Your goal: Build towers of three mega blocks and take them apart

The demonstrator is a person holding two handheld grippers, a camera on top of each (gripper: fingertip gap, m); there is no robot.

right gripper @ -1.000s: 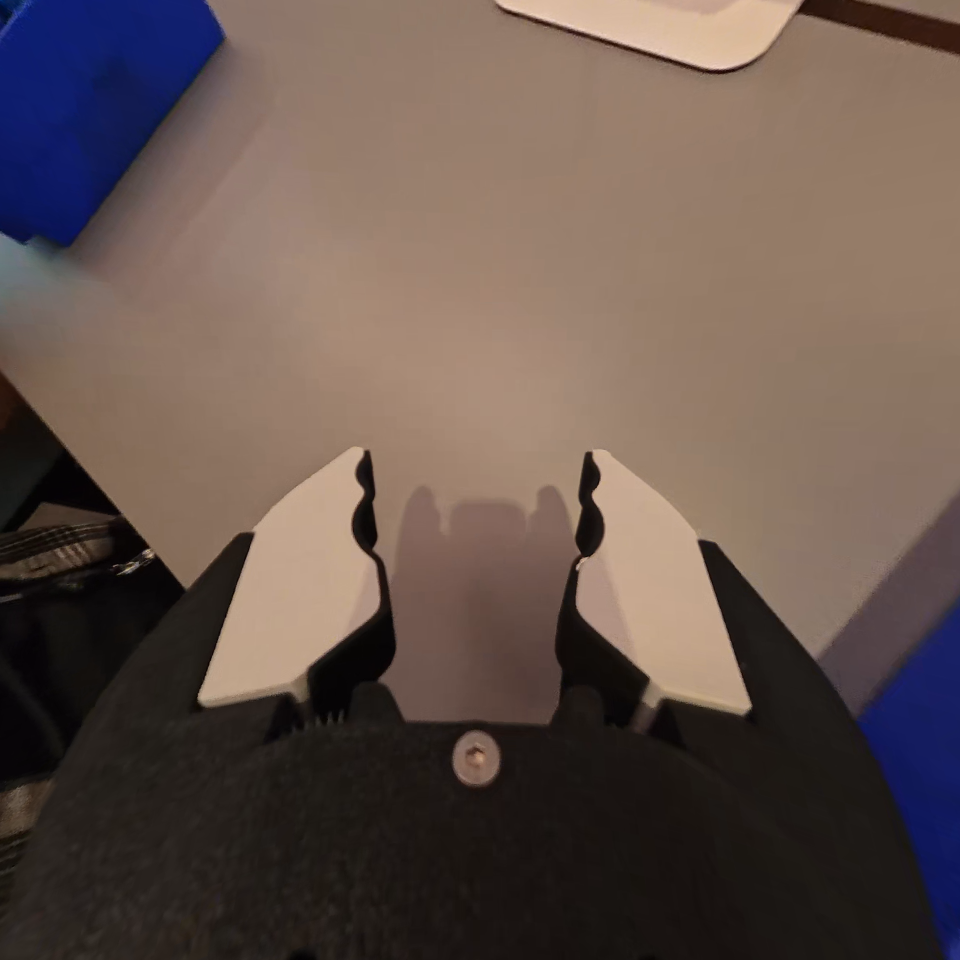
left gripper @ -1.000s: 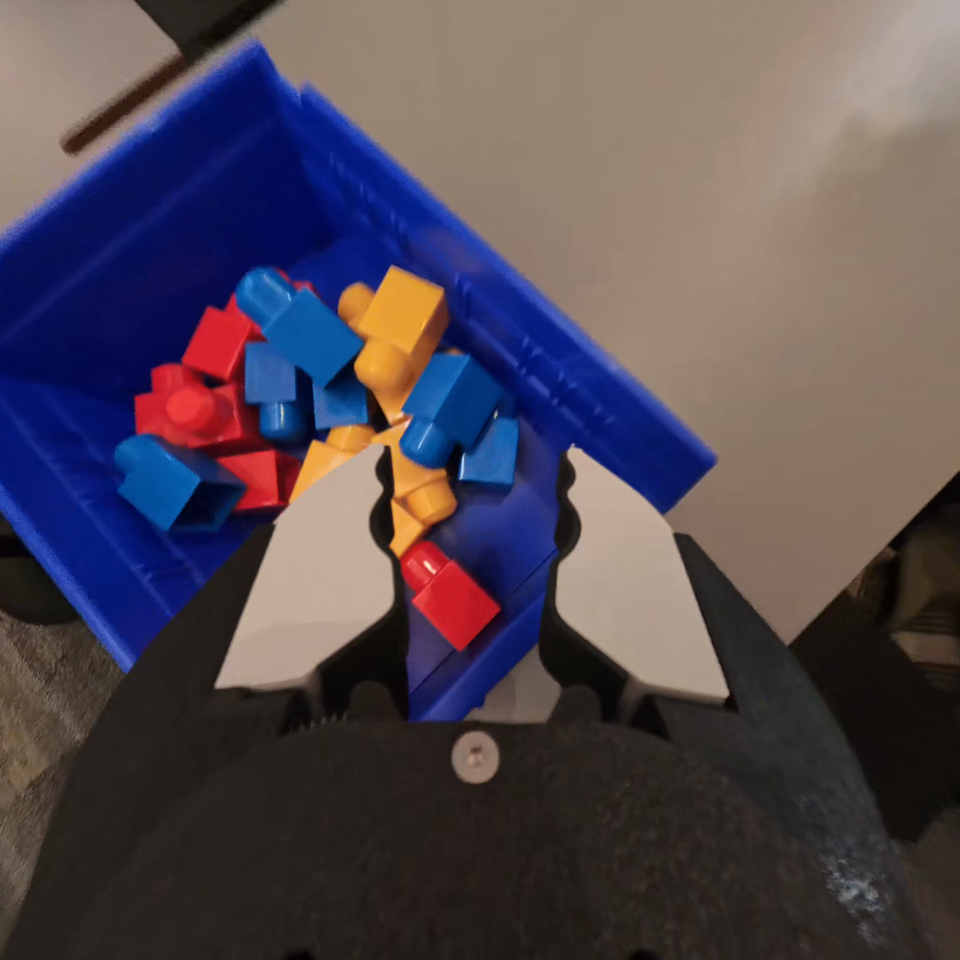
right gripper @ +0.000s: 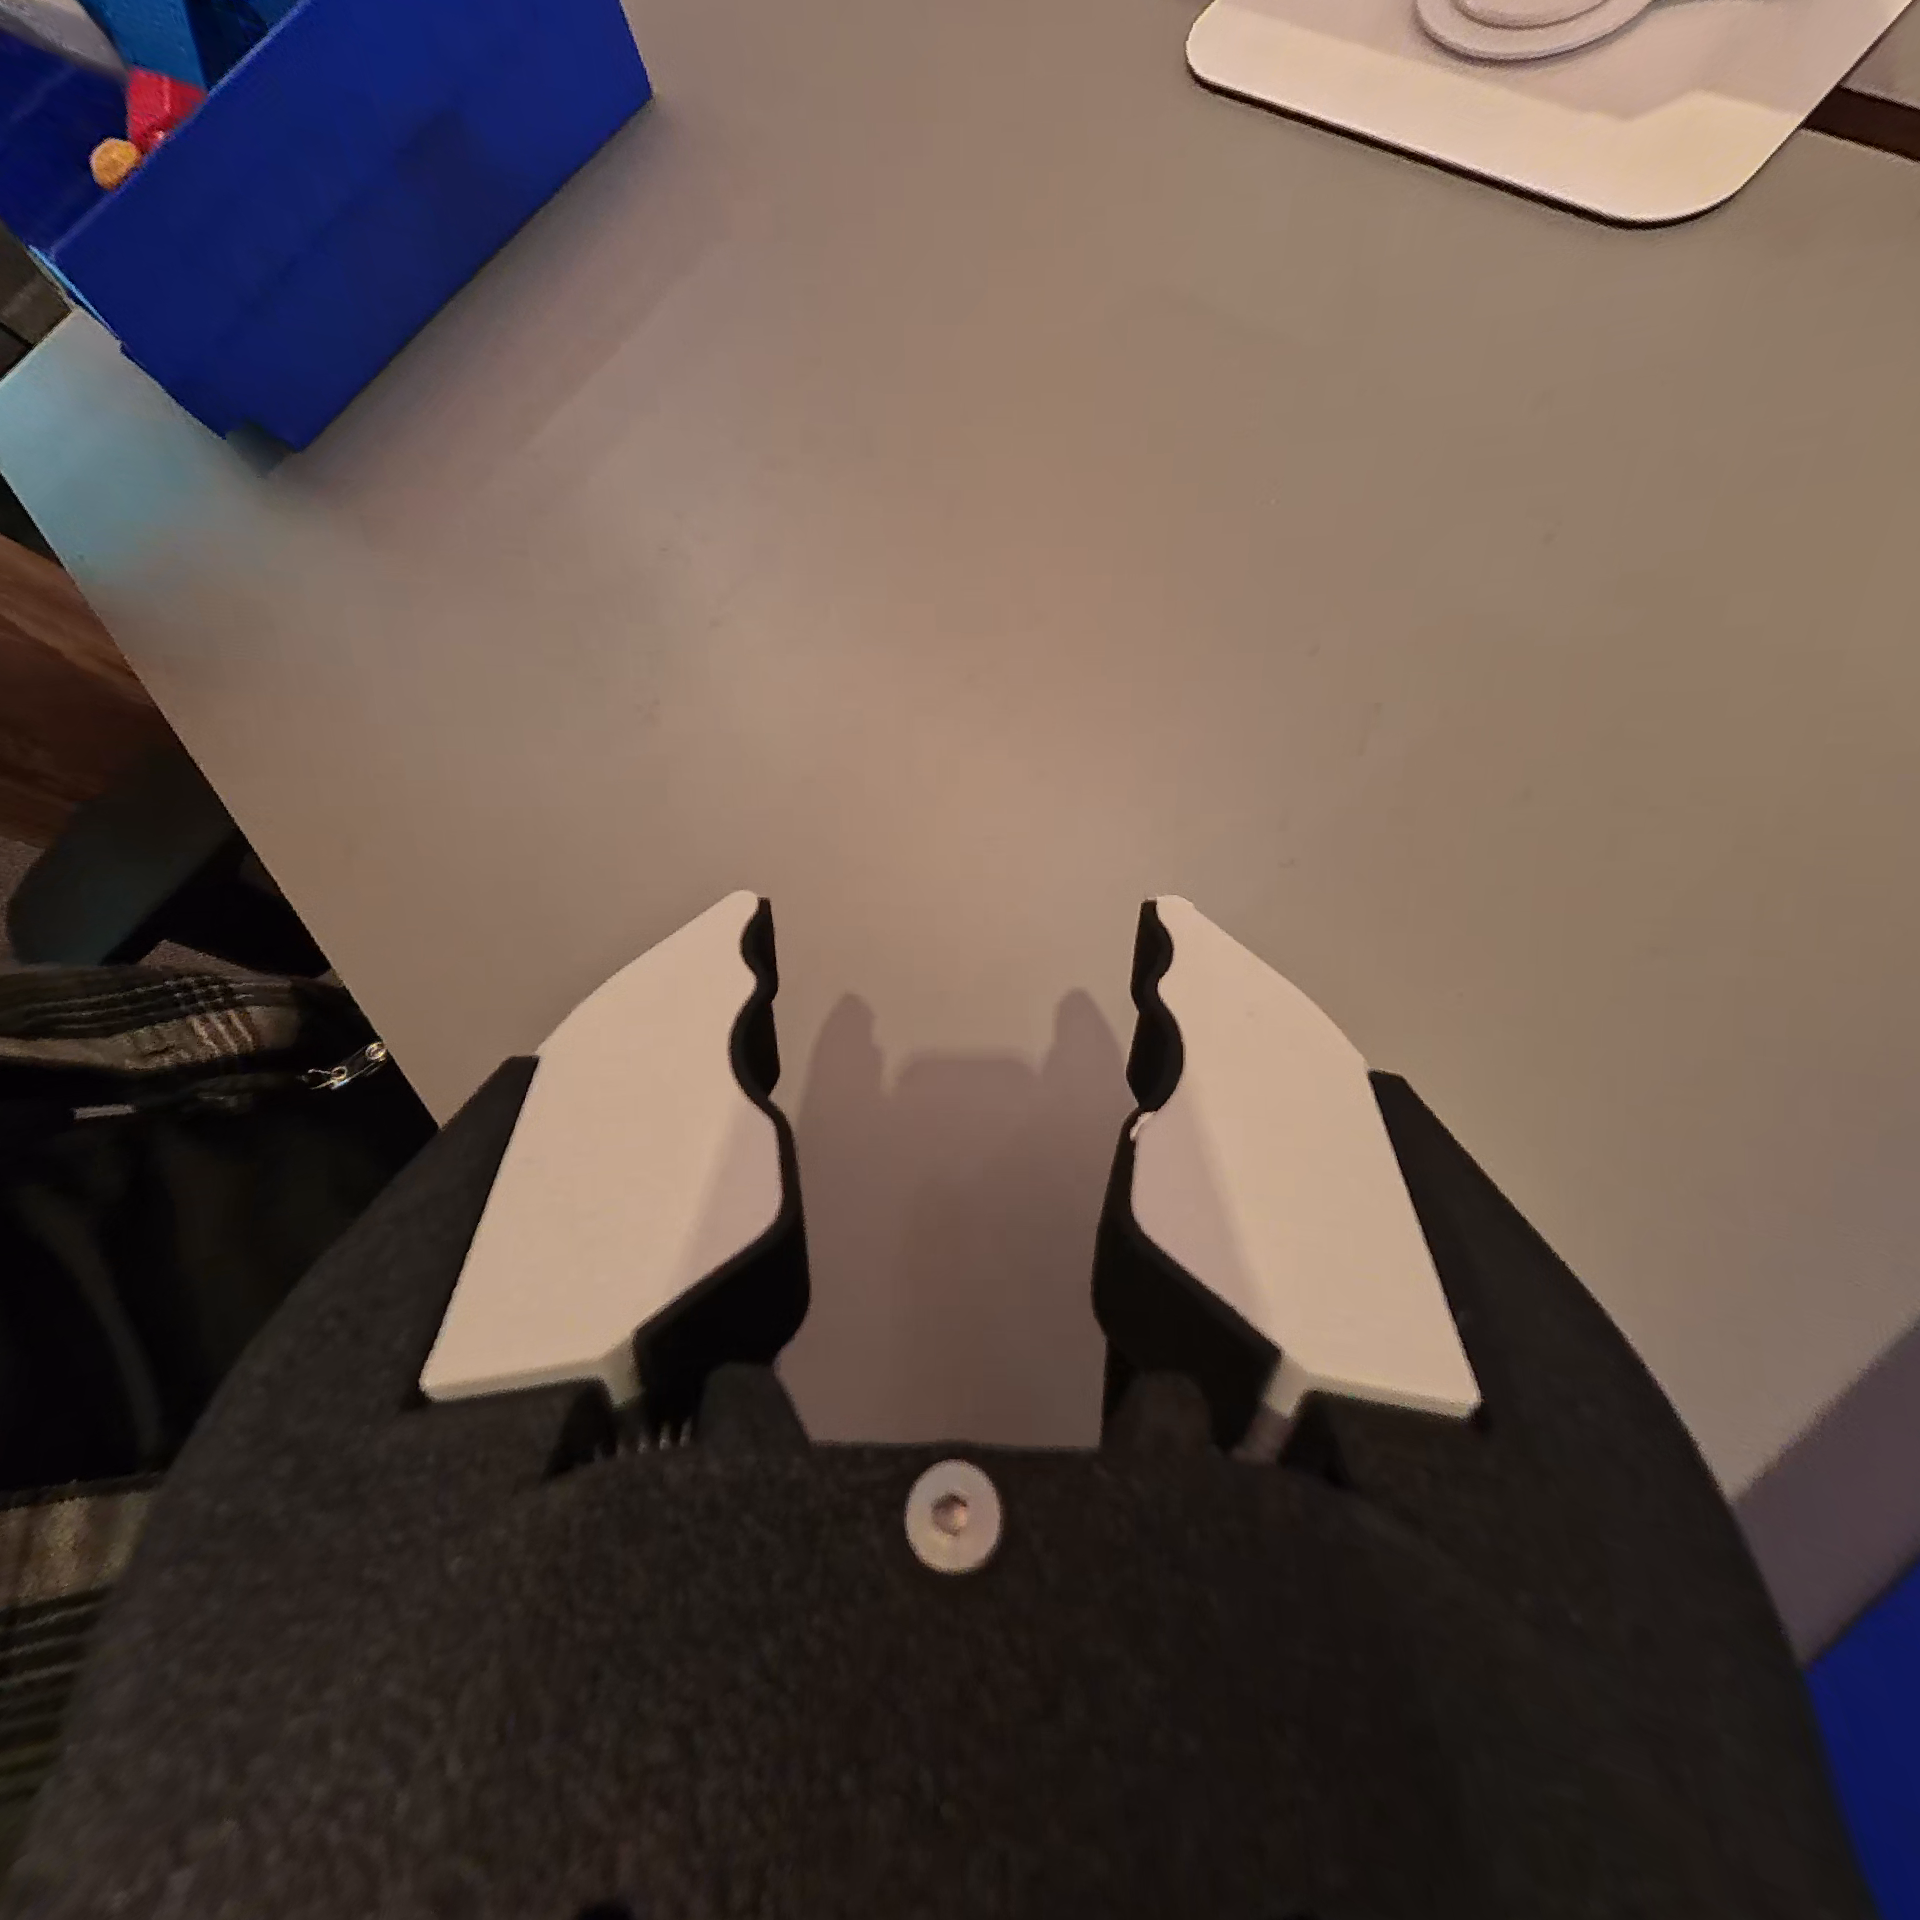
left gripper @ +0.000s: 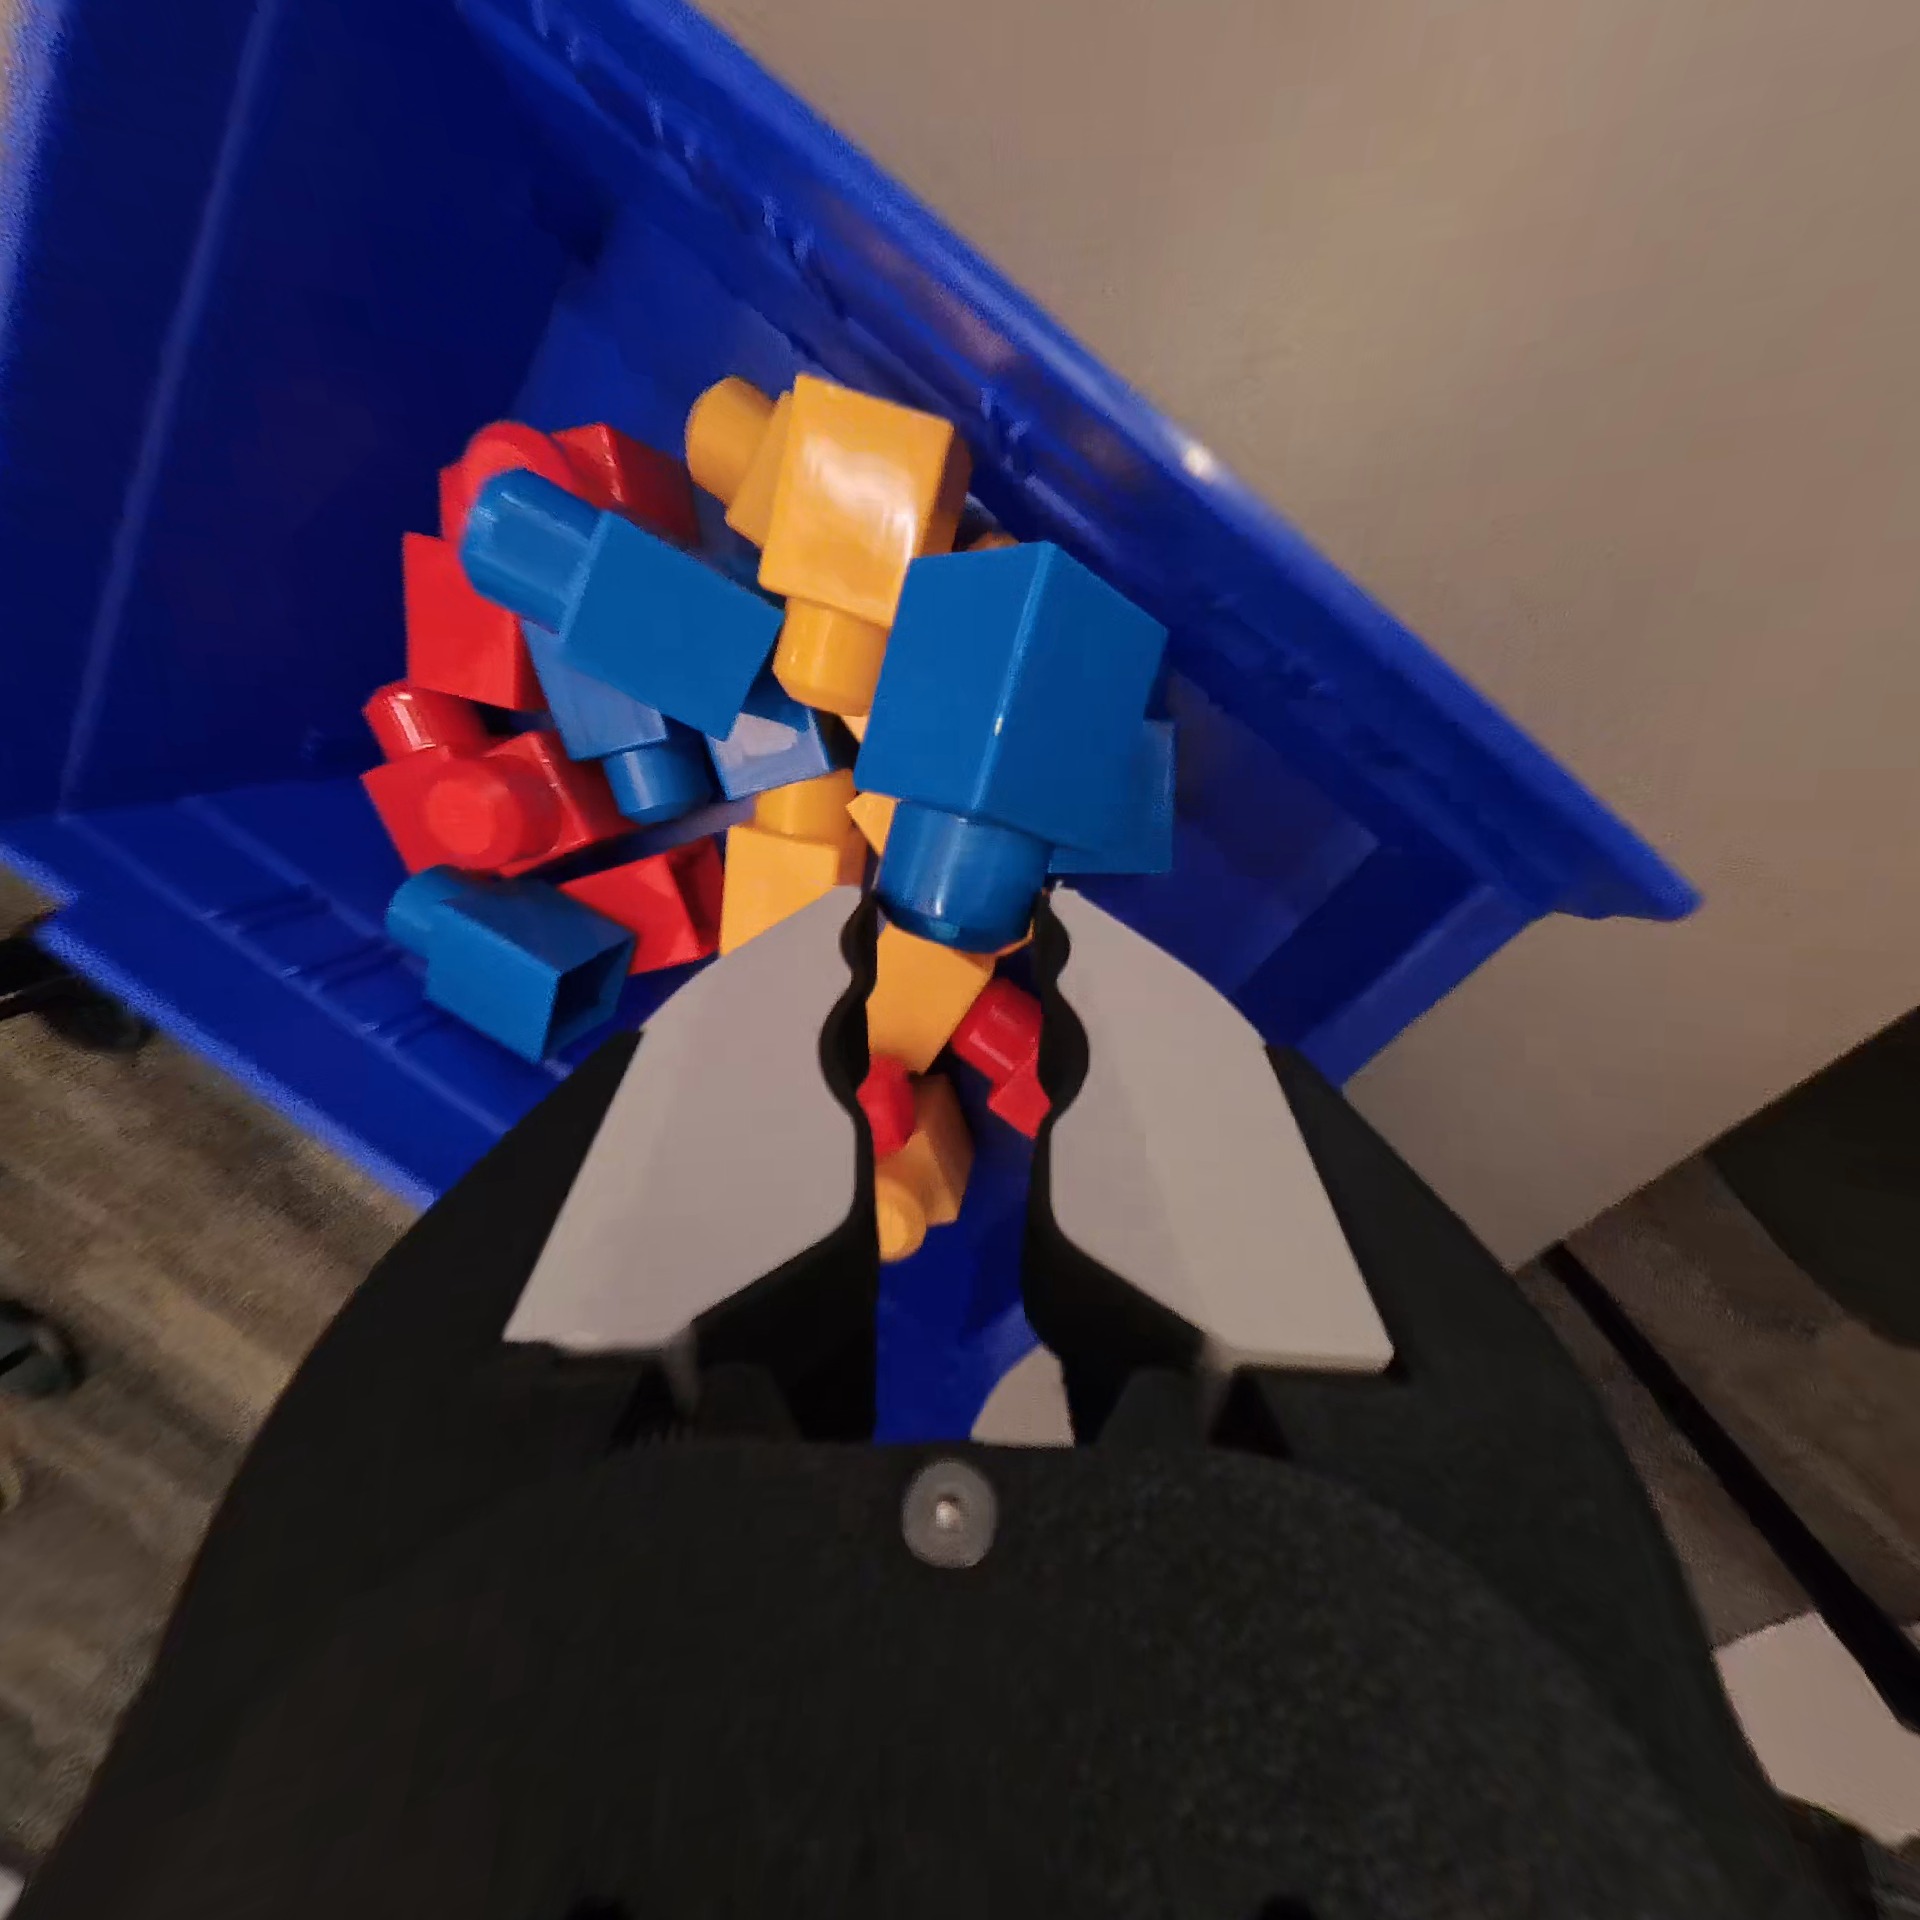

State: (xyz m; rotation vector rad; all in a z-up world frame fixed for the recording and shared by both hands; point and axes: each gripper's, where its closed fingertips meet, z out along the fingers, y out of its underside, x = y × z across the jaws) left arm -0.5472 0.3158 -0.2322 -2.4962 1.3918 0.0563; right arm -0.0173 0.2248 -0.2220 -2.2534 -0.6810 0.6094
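**Left tongs at a blue block's stud inside the bin; right tongs idle over bare table**

Left wrist view only: inside of the blue bin (left gripper: 312, 312), heaped with red, blue and yellow mega blocks. Right wrist view only: grey table top (right gripper: 1039, 520), a white rounded pad (right gripper: 1507, 125) at 1 o'clock, and the same bin seen from outside (right gripper: 343, 239) at 11 o'clock, with a few blocks just showing over its rim.

Blocks: single-stud pieces, glossy plastic, lying at all angles. Nearest the tongs, a blue block (left gripper: 1013, 696) tilted with its round stud pointing down toward the camera. At 12 o'clock from it, a yellow block (left gripper: 852, 499). At 10 o'clock, a second blue block (left gripper: 634, 613) lying across red ones (left gripper: 488, 800). At 8 o'clock, a blue block (left gripper: 520, 956) on its side, its hollow base showing.

Left gripper (left gripper: 951, 914): jaws narrowed to about the stud's width, fingertips either side of the blue stud and touching or nearly so; firm grip cannot be confirmed, image slightly blurred. Yellow and red pieces show in the gap below.

Right gripper (right gripper: 956, 914): jaws spread wide, holding nothing, above the table, well apart from the bin; its shadow lies between the fingers.
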